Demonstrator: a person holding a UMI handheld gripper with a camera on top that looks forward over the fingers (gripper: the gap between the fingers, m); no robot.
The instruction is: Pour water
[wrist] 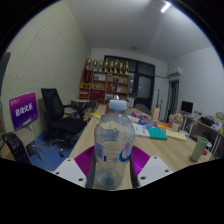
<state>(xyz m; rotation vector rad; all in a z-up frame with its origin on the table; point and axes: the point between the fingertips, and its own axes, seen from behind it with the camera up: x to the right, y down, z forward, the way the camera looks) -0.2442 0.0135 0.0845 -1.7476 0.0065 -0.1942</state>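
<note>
The bottle (113, 145) stood dead upright between the pads of the hand-held gripper (113, 165), which looked clamped on its sides, held above the desk (170, 152), so any pour meant tipping that vertical axis over.

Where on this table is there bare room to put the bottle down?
The gripper holds the water bottle. Bare wood table lies just ahead of the fingers on both sides. Beyond the bottle it is crowded with books and papers.
</note>
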